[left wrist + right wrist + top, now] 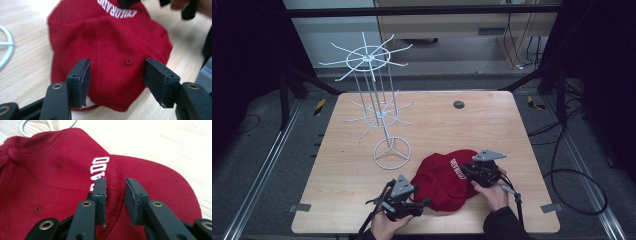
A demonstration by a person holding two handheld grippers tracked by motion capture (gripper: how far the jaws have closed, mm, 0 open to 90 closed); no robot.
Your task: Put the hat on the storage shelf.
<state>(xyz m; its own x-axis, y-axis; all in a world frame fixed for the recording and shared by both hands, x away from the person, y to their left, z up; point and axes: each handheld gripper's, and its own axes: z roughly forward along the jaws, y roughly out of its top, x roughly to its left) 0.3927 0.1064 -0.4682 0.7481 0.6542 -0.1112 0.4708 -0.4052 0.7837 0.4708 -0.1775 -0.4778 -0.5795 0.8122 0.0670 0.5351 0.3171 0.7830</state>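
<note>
A red baseball cap (pixel 444 177) with white lettering is seen lying on the wooden worktop (pixel 492 125), in the lower middle of the high view, just right of the ring foot of a white wire display stand (pixel 379 117). The left gripper (pixel 424 202) is held at the cap's lower left edge. In the left gripper view its fingers (pixel 81 75) are spread wide, apart from the fabric, with the cap's rear panels and an eyelet seen between them; nothing is gripped. The right gripper (pixel 467 169) is placed at the cap's right side. In the right gripper view its fingers (pixel 100 192) are set narrow, straddling the seam where crown meets brim beside the lettering; whether the pads actually pinch the cloth cannot be told.

The step in hand is judged to be taking hold of the cap, with the right side nearly secured and the left side not yet. The next move would call for the left fingers to be brought down over the rear edge and closed, so the cap can be lifted evenly, probably toward the stand's prongs.
</note>
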